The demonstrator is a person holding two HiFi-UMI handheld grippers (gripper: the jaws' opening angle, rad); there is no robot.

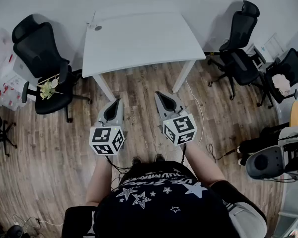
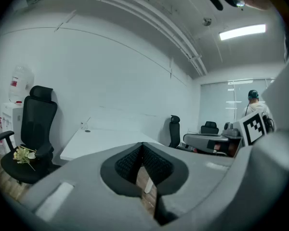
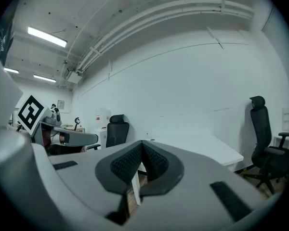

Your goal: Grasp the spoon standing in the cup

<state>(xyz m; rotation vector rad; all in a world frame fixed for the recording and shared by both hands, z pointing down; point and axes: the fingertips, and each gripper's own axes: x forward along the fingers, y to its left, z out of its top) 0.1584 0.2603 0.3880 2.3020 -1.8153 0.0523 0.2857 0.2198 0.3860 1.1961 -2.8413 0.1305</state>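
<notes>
A small cup [image 1: 97, 27] sits at the far left corner of the white table [image 1: 144, 41]; in the left gripper view the cup [image 2: 85, 128] shows a thin handle, apparently the spoon, sticking up from it. It is too small to make out in detail. My left gripper [image 1: 117, 102] and right gripper [image 1: 159, 94] hang side by side over the wooden floor, short of the table's near edge and far from the cup. Both point toward the table. The left gripper [image 2: 142, 146] and the right gripper [image 3: 141, 143] have their pads together with nothing between them.
A black office chair [image 1: 42, 58] with a bunch of flowers [image 1: 48, 88] on its seat stands left of the table. More black chairs [image 1: 238, 48] stand at the right, with a grey machine [image 1: 268, 161] and floor cables [image 1: 208, 148] nearby. A person [image 2: 254, 100] stands far off.
</notes>
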